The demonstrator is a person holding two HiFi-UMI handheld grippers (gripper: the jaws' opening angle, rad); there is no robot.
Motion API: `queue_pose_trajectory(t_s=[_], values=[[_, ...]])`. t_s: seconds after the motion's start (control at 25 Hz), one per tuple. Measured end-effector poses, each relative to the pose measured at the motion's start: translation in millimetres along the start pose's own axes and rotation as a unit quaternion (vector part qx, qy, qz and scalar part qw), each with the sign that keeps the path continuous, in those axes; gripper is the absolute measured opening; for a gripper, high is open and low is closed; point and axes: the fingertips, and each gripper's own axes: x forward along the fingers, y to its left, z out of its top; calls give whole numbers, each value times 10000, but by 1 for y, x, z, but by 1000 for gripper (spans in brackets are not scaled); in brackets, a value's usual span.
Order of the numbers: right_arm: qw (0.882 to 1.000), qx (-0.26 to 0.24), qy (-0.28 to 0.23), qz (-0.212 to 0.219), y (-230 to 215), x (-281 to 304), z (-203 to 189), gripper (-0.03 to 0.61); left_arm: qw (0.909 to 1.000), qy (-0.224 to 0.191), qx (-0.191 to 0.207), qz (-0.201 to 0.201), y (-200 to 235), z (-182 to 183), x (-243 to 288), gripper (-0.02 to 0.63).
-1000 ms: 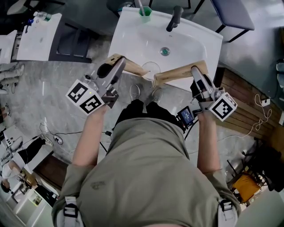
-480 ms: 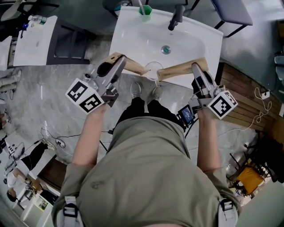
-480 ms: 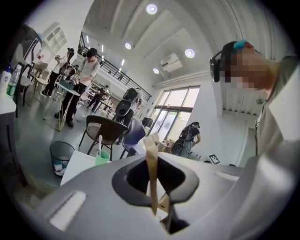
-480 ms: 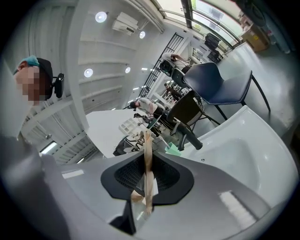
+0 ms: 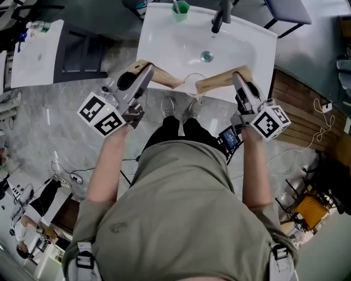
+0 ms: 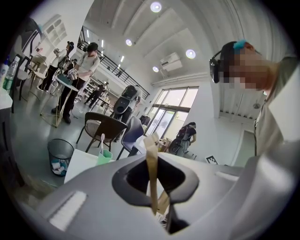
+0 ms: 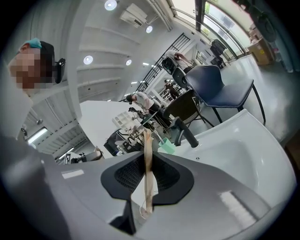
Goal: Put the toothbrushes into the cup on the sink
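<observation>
I held both tools over the front rim of the sink (image 5: 159, 33). My left gripper (image 5: 178, 84) pointed in from the left and my right gripper (image 5: 198, 88) from the right, their tips near each other but apart. A clear round thing (image 5: 191, 83) sat at the rim between the tips; I could not tell what it was.

In the left gripper view, the left gripper's (image 6: 151, 140) jaws were pressed together with nothing between them. The right gripper view showed the same of the right gripper (image 7: 146, 133): jaws flat against each other, empty.

The green cup (image 5: 179, 10) stood at the back of the sink, left of the tap (image 5: 221, 15), well apart from both tools. One toothbrush (image 5: 175, 5) stood upright in it. The drain (image 5: 207, 56) lay in the middle of the basin.
</observation>
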Motion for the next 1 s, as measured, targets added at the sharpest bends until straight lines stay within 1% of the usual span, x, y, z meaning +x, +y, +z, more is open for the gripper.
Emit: queue_pose_trajectory(t_s=[0.28,0.52,0.84,1.0], values=[[9983,-527,213,-151,6,18,-14,60,9999,92,-38,-94,14,1,-4,14],[9939,-1001,371,-267,10,31,-28,60,9997,168,-58,-155,21,2,-8,14],[9897,-1277,440,-466,8,35,-38,60,9996,217,-72,-172,25,3,-12,14],[9852,-1545,467,-578,9,36,-45,60,9995,259,-69,-180,26,1,-15,14]])
